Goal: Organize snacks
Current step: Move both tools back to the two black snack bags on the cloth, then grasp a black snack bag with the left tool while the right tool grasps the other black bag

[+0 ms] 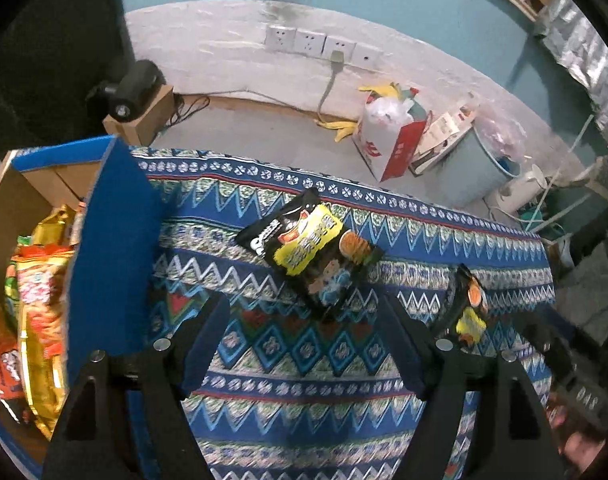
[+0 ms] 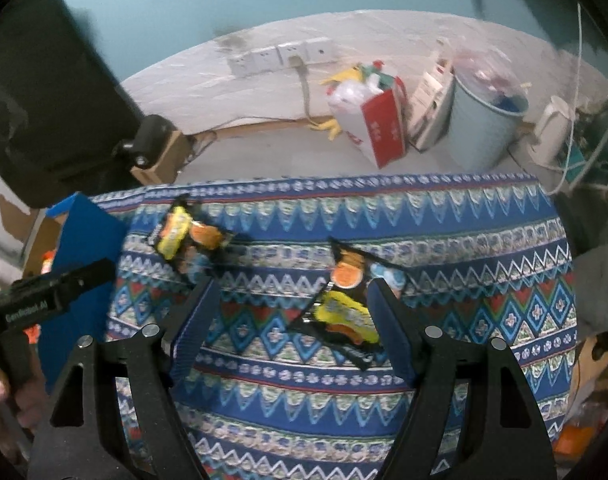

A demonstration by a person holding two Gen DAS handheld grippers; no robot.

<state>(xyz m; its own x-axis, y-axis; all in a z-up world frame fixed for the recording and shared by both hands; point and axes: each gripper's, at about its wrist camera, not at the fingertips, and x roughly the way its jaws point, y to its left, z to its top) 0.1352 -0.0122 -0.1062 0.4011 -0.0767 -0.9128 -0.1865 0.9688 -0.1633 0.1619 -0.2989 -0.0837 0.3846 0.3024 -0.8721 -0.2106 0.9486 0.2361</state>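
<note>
Left wrist view: the left gripper [image 1: 304, 320] occupies the lower centre of the frame, its jaws spread wide and released, with only the patterned tablecloth [image 1: 304, 392] between them. A black-and-yellow snack packet [image 1: 309, 250] lies flat on the cloth at frame centre, just beyond the fingertips and touching neither finger [image 1: 206, 344]. A second black-and-yellow packet [image 1: 467, 304] lies at centre right, beside the outer edge of the right-hand finger; whether it touches that finger cannot be told. At the left edge of the frame stands an open cardboard box [image 1: 8, 200] with a blue flap [image 1: 108, 248], containing several orange and yellow snack bags [image 1: 40, 312]. In the upper half of the frame, on the floor by the wall, are a row of wall sockets [image 1: 321, 46], a red-and-white bag [image 1: 387, 140] and a pale blue bin [image 1: 483, 160]. Right wrist view: the right gripper [image 2: 292, 308] occupies the lower centre, jaws spread wide and released. The second packet [image 2: 343, 312] lies on the cloth between the two fingers, close against the right-hand finger [image 2: 391, 328]; the pads do not clamp it. The first packet [image 2: 188, 240] lies at upper left of centre, beyond the left-hand finger. The other handheld tool [image 2: 52, 292] enters from the left edge, with a hand [image 2: 0, 396] at lower left. The image is motion-blurred.
</note>
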